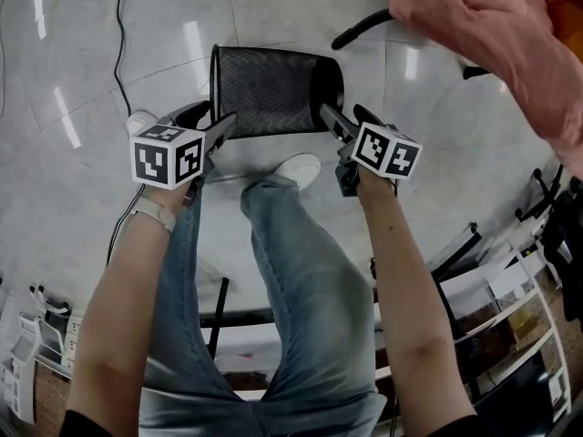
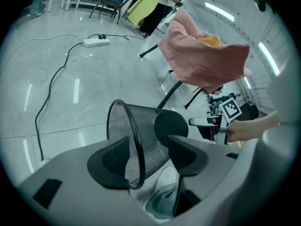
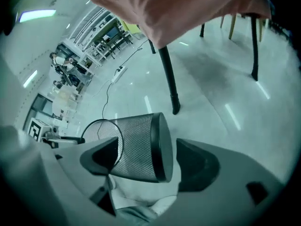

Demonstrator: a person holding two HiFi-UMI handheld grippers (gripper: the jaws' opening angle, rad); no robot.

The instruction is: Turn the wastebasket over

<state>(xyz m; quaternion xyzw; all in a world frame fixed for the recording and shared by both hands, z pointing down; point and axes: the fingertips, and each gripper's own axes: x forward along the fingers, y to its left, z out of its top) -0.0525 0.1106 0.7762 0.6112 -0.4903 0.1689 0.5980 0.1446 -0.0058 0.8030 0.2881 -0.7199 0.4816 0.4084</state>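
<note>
Glossy grey tile floor [image 1: 82, 62]. Pink cloth [image 1: 483, 35] hangs at upper right. A black mesh wastebasket [image 1: 273, 89] lies on its side on the floor, just beyond the person's white shoe [image 1: 299, 168]. Its open rim faces the left gripper [image 1: 221, 127], whose fingers are released with the rim between them. The right gripper [image 1: 346, 121] has its fingers spread wide around the base, not clamping.

Both apparently wide open: left claw [image 1: 219, 118] and right claw [image 1: 347, 116].
</note>
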